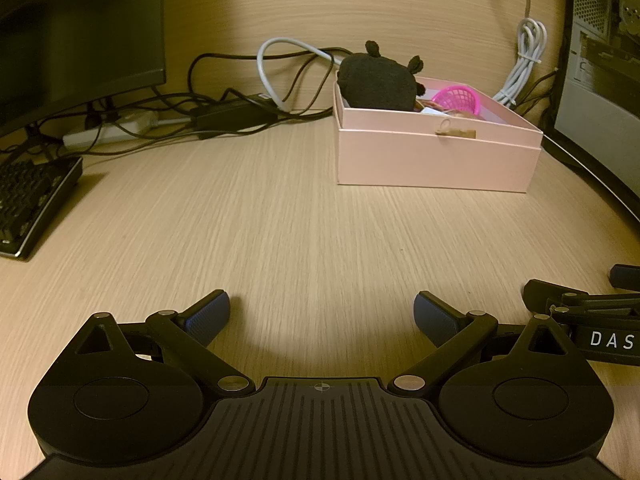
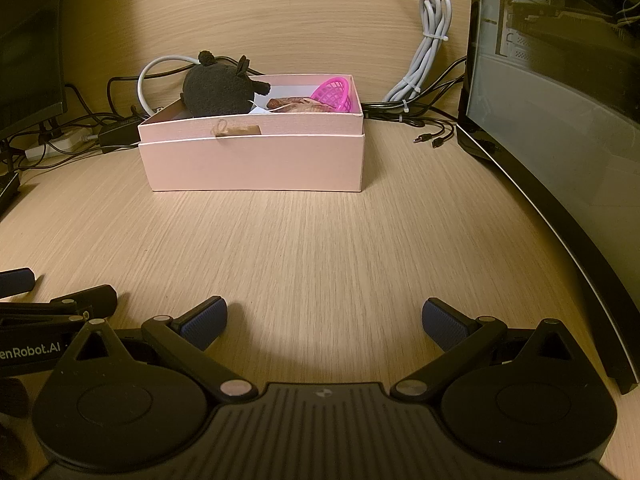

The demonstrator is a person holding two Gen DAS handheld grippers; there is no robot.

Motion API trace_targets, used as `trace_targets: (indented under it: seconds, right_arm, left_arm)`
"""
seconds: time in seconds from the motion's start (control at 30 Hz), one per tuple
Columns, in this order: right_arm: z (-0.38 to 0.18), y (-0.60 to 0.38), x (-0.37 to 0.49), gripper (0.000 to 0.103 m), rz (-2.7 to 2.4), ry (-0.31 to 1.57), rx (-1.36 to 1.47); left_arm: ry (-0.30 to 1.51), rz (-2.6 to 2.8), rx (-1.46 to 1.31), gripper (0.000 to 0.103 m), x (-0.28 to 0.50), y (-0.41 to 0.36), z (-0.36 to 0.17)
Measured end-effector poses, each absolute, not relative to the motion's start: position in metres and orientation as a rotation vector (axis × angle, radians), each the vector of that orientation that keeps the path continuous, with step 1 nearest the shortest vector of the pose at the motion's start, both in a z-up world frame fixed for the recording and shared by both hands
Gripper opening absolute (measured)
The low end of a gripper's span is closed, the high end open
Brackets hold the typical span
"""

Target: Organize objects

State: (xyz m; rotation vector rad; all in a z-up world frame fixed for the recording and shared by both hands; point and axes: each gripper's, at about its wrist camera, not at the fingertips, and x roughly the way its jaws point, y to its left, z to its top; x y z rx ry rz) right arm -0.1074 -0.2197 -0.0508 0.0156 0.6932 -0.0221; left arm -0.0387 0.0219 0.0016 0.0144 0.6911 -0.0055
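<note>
A pink box (image 1: 436, 160) (image 2: 256, 164) stands on the wooden desk ahead of both grippers. In it sit a dark plush toy (image 1: 378, 82) (image 2: 220, 88), a pink plastic basket (image 1: 460, 98) (image 2: 334, 94) and a brownish item (image 2: 290, 104). My left gripper (image 1: 322, 318) is open and empty, low over the desk, well short of the box. My right gripper (image 2: 324, 322) is open and empty too, beside the left one. Part of the right gripper shows at the right edge of the left wrist view (image 1: 588, 308), and part of the left gripper at the left edge of the right wrist view (image 2: 60, 308).
A monitor (image 1: 76, 36) and keyboard (image 1: 32, 204) stand at the left. Black cables and a power strip (image 1: 116, 130) lie behind the box. A grey cable bundle (image 2: 428, 64) hangs at the back. A computer case (image 2: 560, 80) stands at the right.
</note>
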Motion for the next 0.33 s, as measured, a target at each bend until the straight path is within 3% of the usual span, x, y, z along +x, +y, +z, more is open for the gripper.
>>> trace_targets:
  seconds: [0.33]
  right_arm:
    - [-0.0508,-0.2198,-0.1073,0.103,-0.022,0.693,0.016]
  left_arm:
    - [0.69,-0.045,0.027,0.101,-0.0381,0.0205,0.0011]
